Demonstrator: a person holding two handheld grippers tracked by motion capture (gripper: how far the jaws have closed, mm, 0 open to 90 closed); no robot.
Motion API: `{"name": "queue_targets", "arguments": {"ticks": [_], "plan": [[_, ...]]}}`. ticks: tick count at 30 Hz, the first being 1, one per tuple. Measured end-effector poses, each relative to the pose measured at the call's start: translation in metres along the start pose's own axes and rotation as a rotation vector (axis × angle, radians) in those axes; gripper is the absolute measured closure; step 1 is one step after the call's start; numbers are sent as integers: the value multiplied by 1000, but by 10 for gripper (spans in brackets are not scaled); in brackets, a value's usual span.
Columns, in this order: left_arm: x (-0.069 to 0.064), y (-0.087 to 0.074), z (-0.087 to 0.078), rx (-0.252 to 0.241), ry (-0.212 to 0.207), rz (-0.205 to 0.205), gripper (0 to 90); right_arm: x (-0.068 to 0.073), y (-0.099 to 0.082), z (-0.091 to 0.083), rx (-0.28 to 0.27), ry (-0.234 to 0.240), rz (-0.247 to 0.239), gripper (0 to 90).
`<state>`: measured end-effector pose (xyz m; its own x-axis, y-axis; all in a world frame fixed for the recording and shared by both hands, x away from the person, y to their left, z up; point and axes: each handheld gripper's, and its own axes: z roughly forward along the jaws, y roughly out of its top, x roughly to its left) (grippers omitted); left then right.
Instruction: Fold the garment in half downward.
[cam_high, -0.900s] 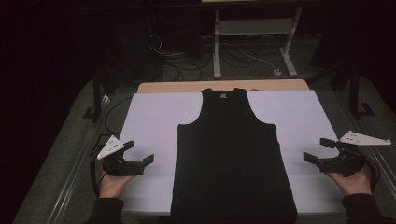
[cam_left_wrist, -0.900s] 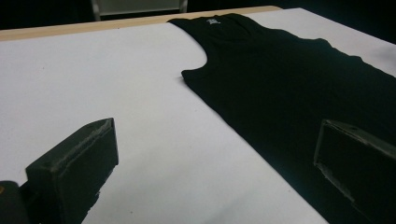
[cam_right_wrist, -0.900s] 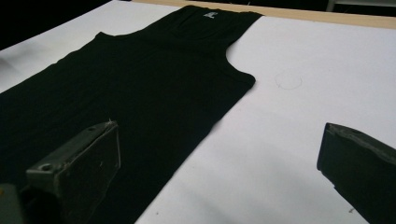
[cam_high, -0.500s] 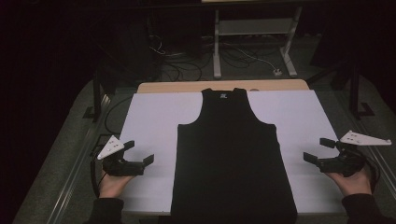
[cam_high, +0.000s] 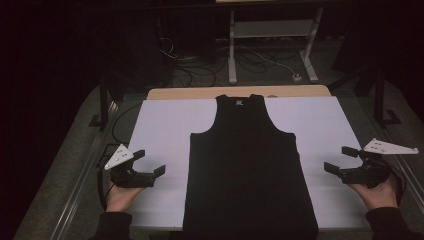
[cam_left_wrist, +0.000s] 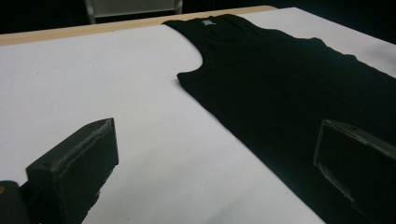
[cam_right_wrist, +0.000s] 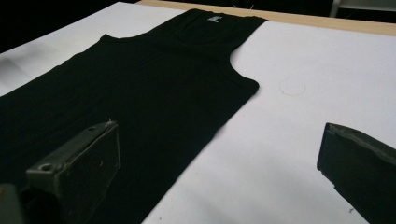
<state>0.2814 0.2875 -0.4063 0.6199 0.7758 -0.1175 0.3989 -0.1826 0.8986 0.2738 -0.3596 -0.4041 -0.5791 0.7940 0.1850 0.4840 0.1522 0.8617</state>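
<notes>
Your left hand-held gripper (cam_high: 148, 162) sits low over the table (cam_high: 165, 125), just to the left of the black tank top (cam_high: 250, 170). Its two jaws are wide apart and nothing is between them. They are blocky, flat-faced and dark, with scuffed edges. A grey three-cornered plate (cam_high: 118, 156) rides on top of it, and your left hand (cam_high: 119, 196) holds it from below.

Your right hand-held gripper (cam_high: 341, 160) is just to the right of the tank top, near the table's right edge. Its jaws are wide apart too, with nothing in them. It carries a long grey pointed plate (cam_high: 389, 147), and your right hand (cam_high: 376, 192) holds it from under.

The tank top lies flat between your two hand-held grippers, not touching either one. It is soft, dark cloth, smooth with only faint ripples. It has two wide straps, deep round armholes and a scooped neck with a small pale label (cam_high: 239, 103) inside. The neck points away from you and the straight hem lies at the near edge.

The table has a flat, plain white top, smooth and matte. A strip of light wood (cam_high: 200, 93) shows along its far edge. From your right hand-held gripper's camera, a faint round ring (cam_right_wrist: 292, 87) marks the white top beside the armhole.
</notes>
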Motion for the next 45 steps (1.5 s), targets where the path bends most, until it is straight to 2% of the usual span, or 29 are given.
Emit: {"name": "queue_targets", "arguments": {"ticks": [10,14,23,33,45], "plan": [[-3,8,5,10,-16,29,0,1,8,3,-2,0,-16,0],[-4,14,7,6,-18,26,0,2,15,4,-2,0,-27,0],[0,26,12,20,-7,38,0,7,29,11,30,12,-61,0],[-2,37,16,30,-27,47,0,8,48,13,31,21,-67,0],[-5,50,32,71,-54,71,0,6,68,12,38,34,-76,0]]}}
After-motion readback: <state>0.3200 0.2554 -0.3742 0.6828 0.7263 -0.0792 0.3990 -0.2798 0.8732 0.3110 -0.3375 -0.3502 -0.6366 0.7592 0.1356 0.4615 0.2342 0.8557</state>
